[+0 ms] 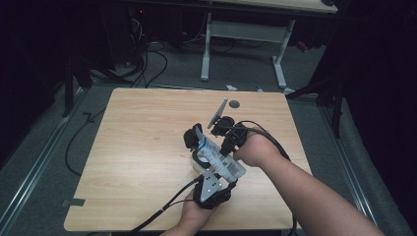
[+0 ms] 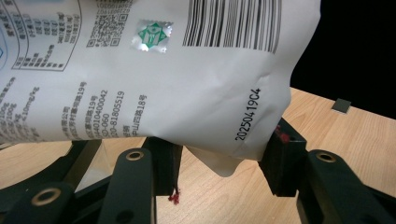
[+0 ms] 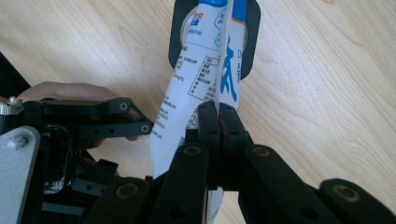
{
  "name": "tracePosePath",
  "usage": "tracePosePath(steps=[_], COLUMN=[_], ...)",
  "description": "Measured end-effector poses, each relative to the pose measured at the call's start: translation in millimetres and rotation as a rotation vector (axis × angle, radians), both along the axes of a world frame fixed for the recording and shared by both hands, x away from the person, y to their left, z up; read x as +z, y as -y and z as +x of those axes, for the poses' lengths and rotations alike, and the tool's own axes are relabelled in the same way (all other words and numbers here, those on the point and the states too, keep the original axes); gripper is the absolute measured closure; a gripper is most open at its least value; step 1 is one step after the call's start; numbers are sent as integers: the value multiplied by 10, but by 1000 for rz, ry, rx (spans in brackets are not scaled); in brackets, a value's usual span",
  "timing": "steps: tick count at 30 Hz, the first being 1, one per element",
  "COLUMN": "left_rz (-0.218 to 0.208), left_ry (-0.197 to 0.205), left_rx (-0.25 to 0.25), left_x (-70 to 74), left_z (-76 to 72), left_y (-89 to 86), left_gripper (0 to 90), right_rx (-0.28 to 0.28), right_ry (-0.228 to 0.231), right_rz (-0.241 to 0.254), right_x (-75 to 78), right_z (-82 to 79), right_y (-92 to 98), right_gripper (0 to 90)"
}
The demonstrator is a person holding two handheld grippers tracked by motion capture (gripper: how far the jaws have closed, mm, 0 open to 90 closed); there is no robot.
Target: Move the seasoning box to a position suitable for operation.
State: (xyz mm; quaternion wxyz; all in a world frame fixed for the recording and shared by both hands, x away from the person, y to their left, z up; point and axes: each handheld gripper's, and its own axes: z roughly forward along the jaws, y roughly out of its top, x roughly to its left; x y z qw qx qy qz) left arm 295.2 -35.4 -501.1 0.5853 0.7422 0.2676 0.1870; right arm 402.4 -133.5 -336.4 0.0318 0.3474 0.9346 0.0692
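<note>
A white pouch [image 1: 212, 153] with blue print and a barcode is held over the wooden table [image 1: 137, 147] between both grippers. My left gripper [image 1: 222, 172] comes up from the bottom edge and is shut across the pouch's [image 2: 154, 88] width, its black pads [image 2: 280, 156] pressing the creased sides. My right gripper [image 1: 225, 147] reaches in from the right and is shut on a thin edge seam of the pouch [image 3: 187, 93], pads tight together. In the right gripper view the pouch's far end hangs over a black holder [image 3: 252, 28] with a round opening.
A small dark disc [image 1: 234, 103] lies near the table's far edge, and a small grey square [image 2: 342, 105] sits on the wood beyond the pouch. Cables trail off the front edge. White desk legs [image 1: 205, 54] and floor cables lie behind the table.
</note>
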Motion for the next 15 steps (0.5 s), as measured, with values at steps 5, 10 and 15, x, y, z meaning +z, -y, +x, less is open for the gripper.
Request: tracePosePath(steps=[5,10,15], left_rz=[2,8,17], left_ry=[-5,-12,-17], left_rx=[2,4,6], left_x=[-18,-34,-48], left_z=[10,20,33], left_y=[-9,-15,-19], left_gripper=[544,544,544], right_rx=[-3,0,-4], right_ry=[-2,-5,-6], right_rz=[0,-2,-4], right_x=[-1,-4,-8], right_z=[0,4,4], right_y=[7,9,5], right_gripper=[900,900,900])
